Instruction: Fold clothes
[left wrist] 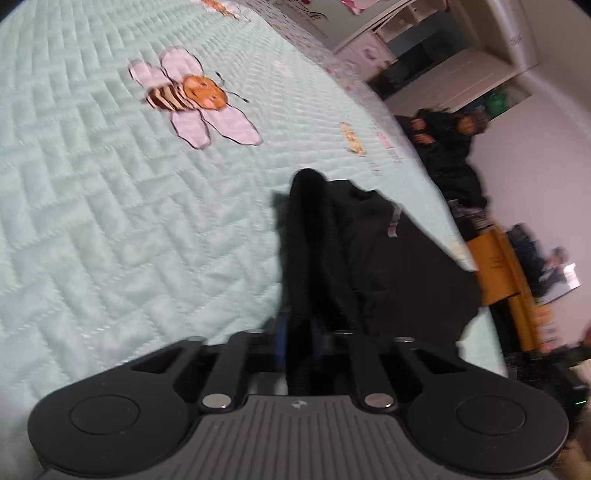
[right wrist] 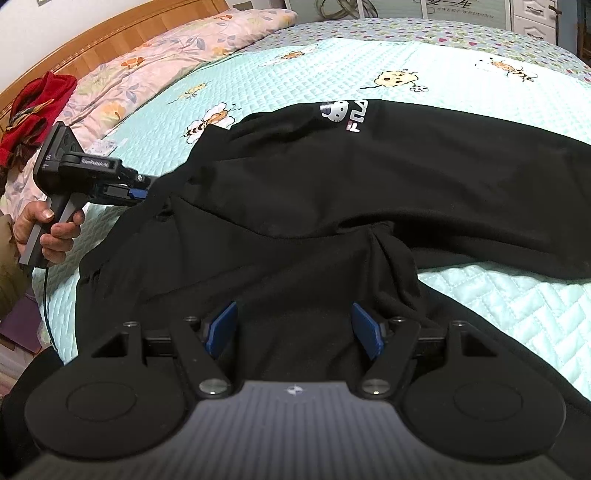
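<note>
A black garment (right wrist: 332, 192) with a white cartoon logo (right wrist: 343, 112) lies spread across the mint quilted bedspread (right wrist: 509, 302). In the right wrist view my left gripper (right wrist: 142, 192), held by a hand (right wrist: 55, 229), is shut on the garment's left edge and lifts it a little. The left wrist view shows that black cloth (left wrist: 325, 251) bunched and rising out from my left gripper (left wrist: 299, 332), whose blue pads are mostly hidden by it. My right gripper (right wrist: 293, 325) stands open low over the near part of the garment, its blue pads (right wrist: 221, 325) wide apart with cloth below them.
A floral pink pillow (right wrist: 159, 51) and red cloth (right wrist: 33, 107) lie by the wooden headboard (right wrist: 110, 29). White cabinets (left wrist: 436, 62), a dark heap (left wrist: 450, 155) and a wooden piece (left wrist: 506, 280) stand beyond the bed's edge. Bee prints (left wrist: 192, 96) dot the quilt.
</note>
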Action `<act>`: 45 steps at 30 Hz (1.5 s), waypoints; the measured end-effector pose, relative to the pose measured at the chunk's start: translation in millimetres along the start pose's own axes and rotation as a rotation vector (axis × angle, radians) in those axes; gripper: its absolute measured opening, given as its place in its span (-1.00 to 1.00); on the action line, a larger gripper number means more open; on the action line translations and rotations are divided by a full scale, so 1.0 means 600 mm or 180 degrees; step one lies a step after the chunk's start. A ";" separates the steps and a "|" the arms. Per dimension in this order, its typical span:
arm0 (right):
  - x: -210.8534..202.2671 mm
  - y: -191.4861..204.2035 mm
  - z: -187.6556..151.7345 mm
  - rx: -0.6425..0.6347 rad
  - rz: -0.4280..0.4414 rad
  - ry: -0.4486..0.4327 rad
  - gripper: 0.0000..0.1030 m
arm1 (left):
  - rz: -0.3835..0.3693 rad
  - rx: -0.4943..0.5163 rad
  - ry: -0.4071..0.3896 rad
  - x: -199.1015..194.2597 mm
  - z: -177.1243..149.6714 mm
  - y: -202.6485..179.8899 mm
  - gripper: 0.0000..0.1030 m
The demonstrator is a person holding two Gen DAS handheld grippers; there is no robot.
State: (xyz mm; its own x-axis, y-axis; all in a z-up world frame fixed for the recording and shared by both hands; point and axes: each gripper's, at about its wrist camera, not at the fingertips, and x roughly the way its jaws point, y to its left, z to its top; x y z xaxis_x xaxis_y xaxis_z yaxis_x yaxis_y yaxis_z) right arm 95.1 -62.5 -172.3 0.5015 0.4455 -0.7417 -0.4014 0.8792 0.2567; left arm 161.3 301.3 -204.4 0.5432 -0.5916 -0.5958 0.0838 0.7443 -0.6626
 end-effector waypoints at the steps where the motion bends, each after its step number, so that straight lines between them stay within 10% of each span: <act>1: 0.000 -0.001 0.000 0.0005 -0.0003 -0.0001 0.36 | 0.0072 0.0054 -0.0034 -0.003 -0.002 -0.007 -0.83; 13: -0.011 0.009 -0.003 -0.0066 -0.0087 -0.0045 0.37 | 0.1022 0.0616 -0.0318 -0.038 -0.013 -0.099 -1.00; 19: -0.021 0.010 -0.002 -0.0077 -0.0056 -0.0177 0.37 | 0.1086 0.0416 -0.0148 -0.033 -0.003 -0.073 -1.00; 29: -0.014 -0.012 -0.017 0.0058 -0.0067 -0.0092 0.37 | 0.0061 -0.0368 -0.0171 -0.036 -0.004 0.017 -0.83; 33: -0.011 -0.012 -0.016 0.0065 -0.0080 -0.0079 0.37 | -0.0059 -0.0399 -0.0069 -0.028 -0.002 0.023 -0.73; 38: -0.008 -0.012 -0.015 0.0058 -0.0094 -0.0063 0.37 | -0.0366 -0.0448 0.0026 -0.021 0.003 0.027 -0.12; 45: -0.009 -0.015 -0.017 0.0052 -0.0082 -0.0059 0.37 | -0.0401 -0.0528 0.0052 -0.015 0.006 0.031 -0.10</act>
State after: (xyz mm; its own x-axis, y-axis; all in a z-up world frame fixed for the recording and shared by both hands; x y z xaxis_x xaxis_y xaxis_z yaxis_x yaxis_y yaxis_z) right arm 88.3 -74.4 -176.9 0.5257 0.4256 -0.7365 -0.3757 0.8930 0.2478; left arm 160.9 321.6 -209.5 0.5234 -0.6827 -0.5099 0.0107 0.6036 -0.7972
